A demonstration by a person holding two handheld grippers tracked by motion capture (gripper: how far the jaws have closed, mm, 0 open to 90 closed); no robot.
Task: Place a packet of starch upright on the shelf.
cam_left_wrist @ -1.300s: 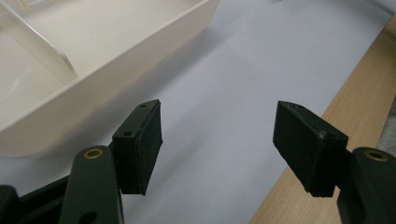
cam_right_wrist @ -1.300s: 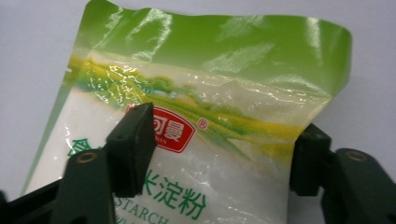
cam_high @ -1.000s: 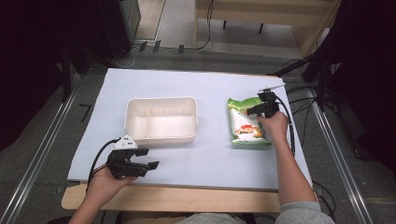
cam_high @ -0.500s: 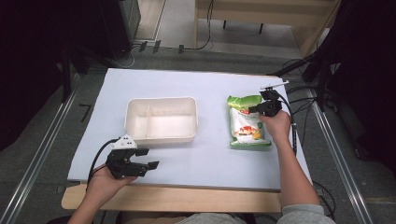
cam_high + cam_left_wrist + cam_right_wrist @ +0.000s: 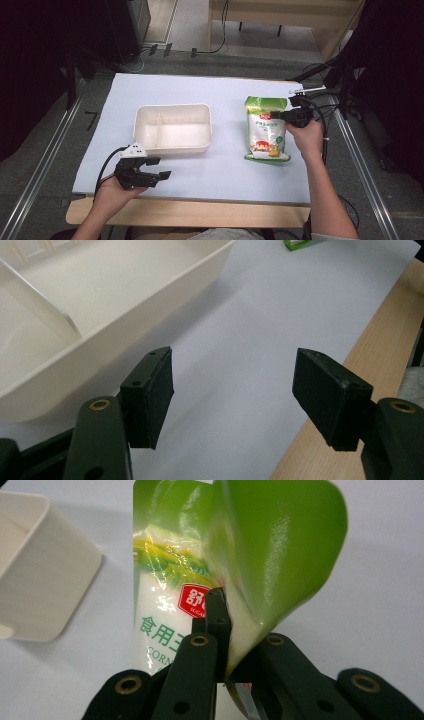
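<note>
A green and white food bag point(image 5: 265, 132) lies on the white sheet right of a cream two-compartment tray point(image 5: 172, 107). My right gripper point(image 5: 280, 116) is shut on the bag's right edge near the top. In the right gripper view the bag point(image 5: 165, 595) curls up and over where the right gripper point(image 5: 227, 630) pinches its green edge, and the tray point(image 5: 40, 565) stands at the left. My left gripper point(image 5: 160, 167) rests open at the table's front left, apart from the tray. In the left gripper view nothing lies between the pads of the left gripper point(image 5: 232, 395), with the tray point(image 5: 100, 295) just beyond.
The white sheet point(image 5: 225, 170) covers most of the table, with a bare wooden strip point(image 5: 200, 212) along the front. Cables point(image 5: 325, 107) trail off the right side. Dark furniture and metal rails surround the table.
My right hand has risen with the bag's edge in its jaws, so that side of the bag now lifts and curls. The left hand has not moved.
</note>
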